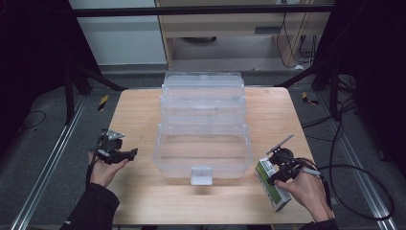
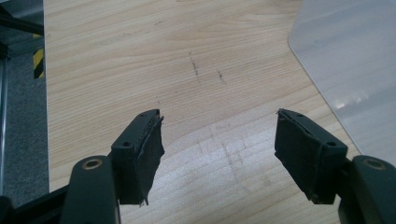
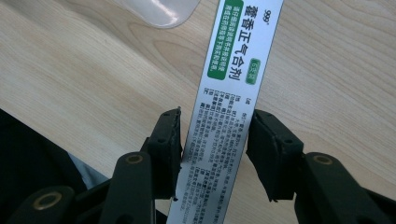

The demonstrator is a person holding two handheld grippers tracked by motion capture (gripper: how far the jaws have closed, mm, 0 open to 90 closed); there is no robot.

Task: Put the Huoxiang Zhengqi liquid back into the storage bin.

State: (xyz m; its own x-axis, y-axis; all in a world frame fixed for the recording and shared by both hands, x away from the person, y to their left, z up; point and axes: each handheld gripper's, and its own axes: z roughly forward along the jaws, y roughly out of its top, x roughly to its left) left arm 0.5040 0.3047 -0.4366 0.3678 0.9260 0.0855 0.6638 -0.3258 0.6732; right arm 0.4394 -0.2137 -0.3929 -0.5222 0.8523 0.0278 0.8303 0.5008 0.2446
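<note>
While I sit at the wooden table (image 1: 139, 110), a slim white and green medicine box (image 3: 233, 93) lies flat near its front right corner, just right of a clear plastic storage bin (image 1: 203, 129) that stands in the middle. My right tongs (image 3: 214, 140) straddle this box from above: it runs lengthwise between the two black pads. These tongs are half open; the left pad looks to be touching the box's edge, while a thin gap shows beside the right pad, so the box is not yet clamped. My right hand (image 1: 309, 191) rests low over the table's front right, tongs pointed down and forward. My left tongs (image 2: 218, 140) gape wide over bare wood, empty, with my left hand (image 1: 103, 170) lying palm-up at the front left.
</note>
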